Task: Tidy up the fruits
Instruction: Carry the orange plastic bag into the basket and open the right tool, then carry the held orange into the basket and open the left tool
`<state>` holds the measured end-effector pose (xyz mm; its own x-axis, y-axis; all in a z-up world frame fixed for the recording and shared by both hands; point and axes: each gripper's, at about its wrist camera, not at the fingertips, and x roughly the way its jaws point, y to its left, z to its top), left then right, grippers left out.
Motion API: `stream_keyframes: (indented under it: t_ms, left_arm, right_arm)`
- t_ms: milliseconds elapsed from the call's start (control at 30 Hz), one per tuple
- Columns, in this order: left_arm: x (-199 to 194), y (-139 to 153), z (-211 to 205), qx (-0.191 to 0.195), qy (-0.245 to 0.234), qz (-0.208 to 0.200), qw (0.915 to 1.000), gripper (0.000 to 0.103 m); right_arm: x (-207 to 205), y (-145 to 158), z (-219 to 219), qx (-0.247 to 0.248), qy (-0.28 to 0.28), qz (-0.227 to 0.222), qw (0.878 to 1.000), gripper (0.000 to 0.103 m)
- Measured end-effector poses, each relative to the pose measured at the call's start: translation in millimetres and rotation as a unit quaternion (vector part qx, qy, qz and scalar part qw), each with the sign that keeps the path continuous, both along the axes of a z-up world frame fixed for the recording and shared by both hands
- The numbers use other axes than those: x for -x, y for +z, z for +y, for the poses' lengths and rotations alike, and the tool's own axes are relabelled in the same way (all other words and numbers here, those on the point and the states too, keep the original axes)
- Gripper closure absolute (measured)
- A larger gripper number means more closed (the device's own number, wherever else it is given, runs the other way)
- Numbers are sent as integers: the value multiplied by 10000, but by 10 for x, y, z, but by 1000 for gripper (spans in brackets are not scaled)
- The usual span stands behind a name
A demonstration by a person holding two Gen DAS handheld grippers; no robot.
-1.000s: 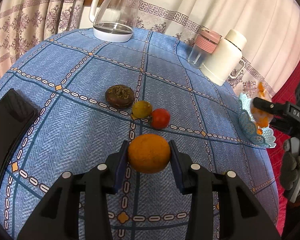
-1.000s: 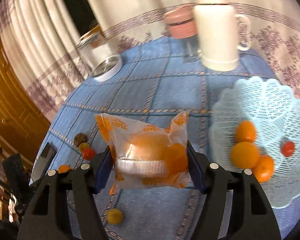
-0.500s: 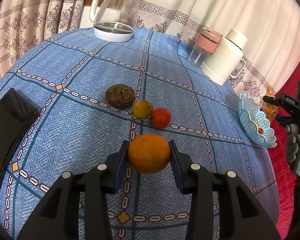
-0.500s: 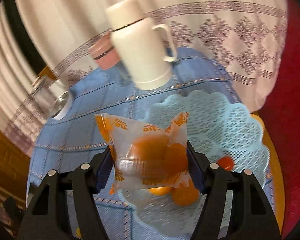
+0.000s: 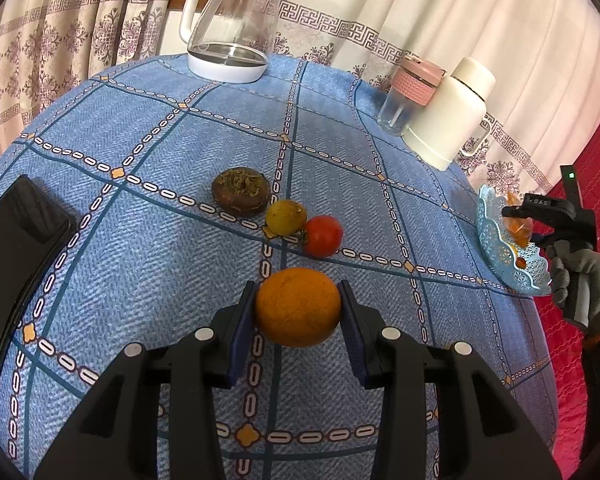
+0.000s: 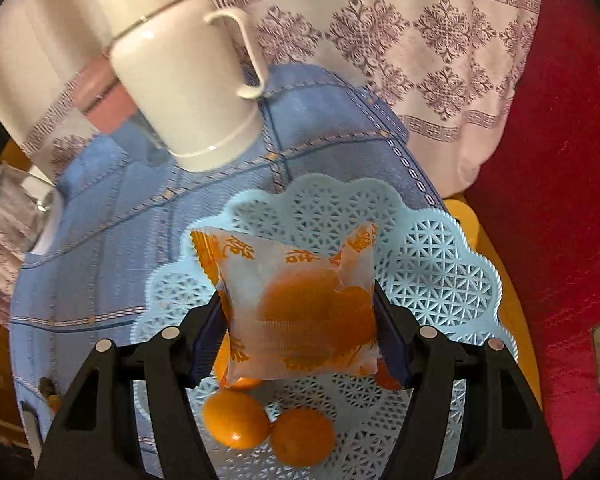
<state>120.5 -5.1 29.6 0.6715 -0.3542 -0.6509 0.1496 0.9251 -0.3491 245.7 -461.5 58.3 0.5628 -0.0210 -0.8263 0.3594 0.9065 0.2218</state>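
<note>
My left gripper [image 5: 299, 312] is shut on an orange [image 5: 298, 306] just above the blue tablecloth. Beyond it lie a red tomato [image 5: 323, 235], a yellow-green fruit [image 5: 285, 217] and a dark brown fruit [image 5: 240, 191]. My right gripper [image 6: 300, 312] is shut on a bagged orange [image 6: 300, 304] in a translucent printed wrapper, held over the light blue lattice basket [image 6: 432, 264]. Small oranges [image 6: 236, 418] lie in the basket beneath the bag. In the left wrist view the basket [image 5: 500, 248] stands at the table's right edge with the right gripper [image 5: 520, 220] over it.
A white thermos jug [image 5: 446, 118] and a pink-lidded glass cup [image 5: 408, 96] stand at the back right. A glass kettle [image 5: 232, 28] sits at the far edge. A black flat object [image 5: 16, 240] lies at the left. Curtains hang behind; red fabric [image 6: 560, 160] lies right of the table.
My right gripper has carried the bagged orange rightward from over the tablecloth to above the basket, tilting downward. The left gripper and its orange have stayed still.
</note>
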Motion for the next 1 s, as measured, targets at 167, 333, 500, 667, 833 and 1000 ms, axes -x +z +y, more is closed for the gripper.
stream_keyframes:
  t_ms: [167, 333, 500, 667, 833, 1000]
  left_arm:
    - [2, -4, 7, 3, -1, 8, 10000, 63]
    - [-1, -1, 4, 2, 2, 6, 10000, 63]
    - [-5, 3, -1, -3, 3, 6, 10000, 63]
    - [2, -19, 0, -20, 12, 8, 10000, 63]
    - [5, -34, -15, -49, 33, 9, 10000, 63]
    - [5, -30, -22, -81, 51, 13, 10000, 63]
  right_arm:
    - [-54, -109, -11, 52, -66, 250, 9997, 34]
    - [-75, -190, -30, 2, -107, 405, 9991, 32]
    - [-58, -190, -34, -31, -93, 378, 9992, 31]
    - [-12, -170, -59, -196, -137, 266, 9994, 28]
    - [39, -167, -84, -371, -163, 164, 9990, 27]
    - [73, -146, -121, -566, -215, 61, 9981, 20]
